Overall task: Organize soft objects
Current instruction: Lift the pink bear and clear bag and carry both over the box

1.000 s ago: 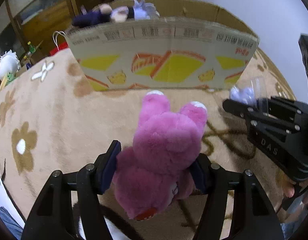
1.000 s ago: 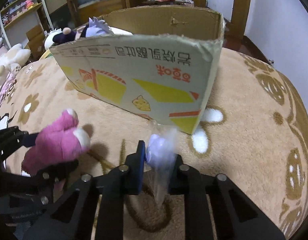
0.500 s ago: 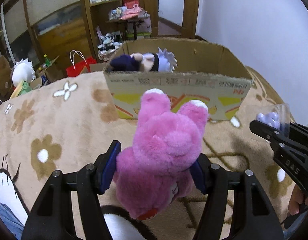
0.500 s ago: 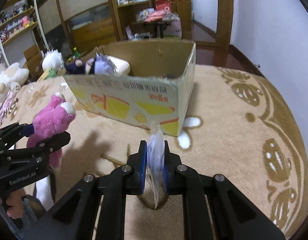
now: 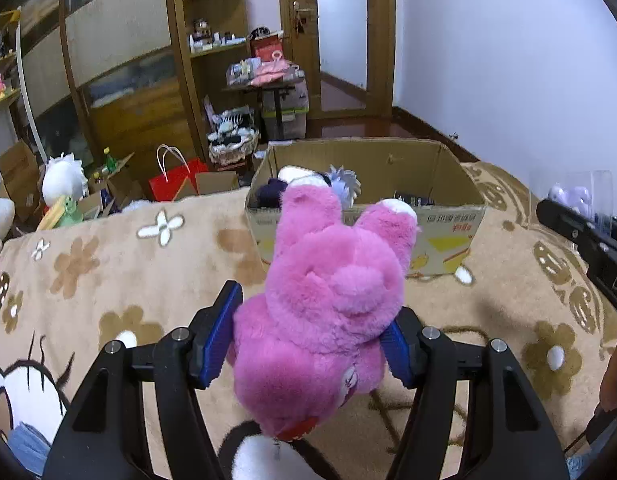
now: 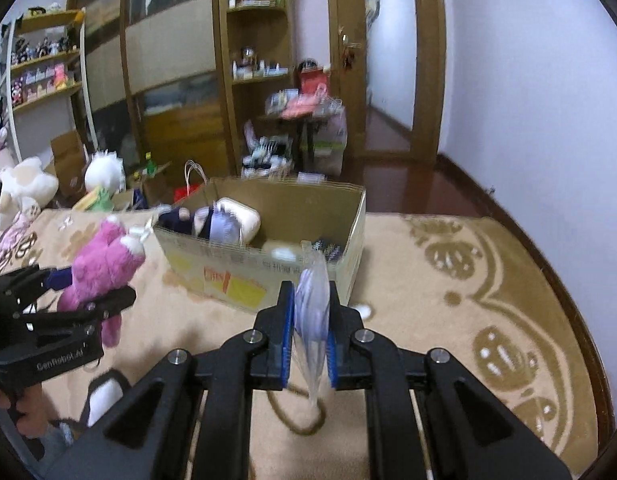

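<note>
Beige flowered blanket (image 5: 108,264) everywhere, cardboard box (image 5: 448,224) upper middle of the frame. Left gripper (image 5: 308,340) is squeezing a pink plush toy (image 5: 328,300) dead center; right gripper (image 6: 308,340) pinches a clear bag (image 6: 312,312) narrow. Bag contents are blurry, just something purplish.

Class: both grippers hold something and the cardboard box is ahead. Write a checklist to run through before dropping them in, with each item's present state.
1. Left gripper clamps the pink plush: ok.
2. Right gripper pinches the clear bag: ok.
3. Box open at the top: ok.
4. Free space in the box's right part: ok.
5. Grippers over the box: not ok, both short of it.
6. Bag sealed: cannot tell.
</note>
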The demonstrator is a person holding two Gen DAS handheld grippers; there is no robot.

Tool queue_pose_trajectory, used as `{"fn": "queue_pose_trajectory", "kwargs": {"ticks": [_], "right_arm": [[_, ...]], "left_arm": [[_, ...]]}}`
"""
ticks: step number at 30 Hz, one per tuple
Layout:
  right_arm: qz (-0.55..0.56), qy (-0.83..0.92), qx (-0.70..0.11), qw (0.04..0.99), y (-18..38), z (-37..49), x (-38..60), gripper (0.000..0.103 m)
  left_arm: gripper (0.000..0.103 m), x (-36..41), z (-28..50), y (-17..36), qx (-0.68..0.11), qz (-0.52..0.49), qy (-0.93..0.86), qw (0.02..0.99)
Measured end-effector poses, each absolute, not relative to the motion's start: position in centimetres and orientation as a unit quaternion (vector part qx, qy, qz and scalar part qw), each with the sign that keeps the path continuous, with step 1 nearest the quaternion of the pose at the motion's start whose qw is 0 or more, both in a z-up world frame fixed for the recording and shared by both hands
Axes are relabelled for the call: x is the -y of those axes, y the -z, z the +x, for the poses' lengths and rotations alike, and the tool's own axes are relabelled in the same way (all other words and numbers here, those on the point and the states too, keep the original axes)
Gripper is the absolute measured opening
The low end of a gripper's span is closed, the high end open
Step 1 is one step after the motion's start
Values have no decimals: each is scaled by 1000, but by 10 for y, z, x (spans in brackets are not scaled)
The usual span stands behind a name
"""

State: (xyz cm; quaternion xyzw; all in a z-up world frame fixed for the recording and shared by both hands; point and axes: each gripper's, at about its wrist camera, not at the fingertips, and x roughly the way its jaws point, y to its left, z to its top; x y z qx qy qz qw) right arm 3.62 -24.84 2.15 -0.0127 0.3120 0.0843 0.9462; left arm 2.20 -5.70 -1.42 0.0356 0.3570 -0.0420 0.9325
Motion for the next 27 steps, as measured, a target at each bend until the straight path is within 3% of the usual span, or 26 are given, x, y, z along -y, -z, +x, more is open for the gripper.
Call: {"fn": "queue_pose_trajectory", "kwargs": {"ticks": [27], "right_arm": [[-12, -58, -238, 970, -52, 83, 253, 14]], "left_arm": [[64, 74, 95, -34, -305, 84, 89, 944]]}}
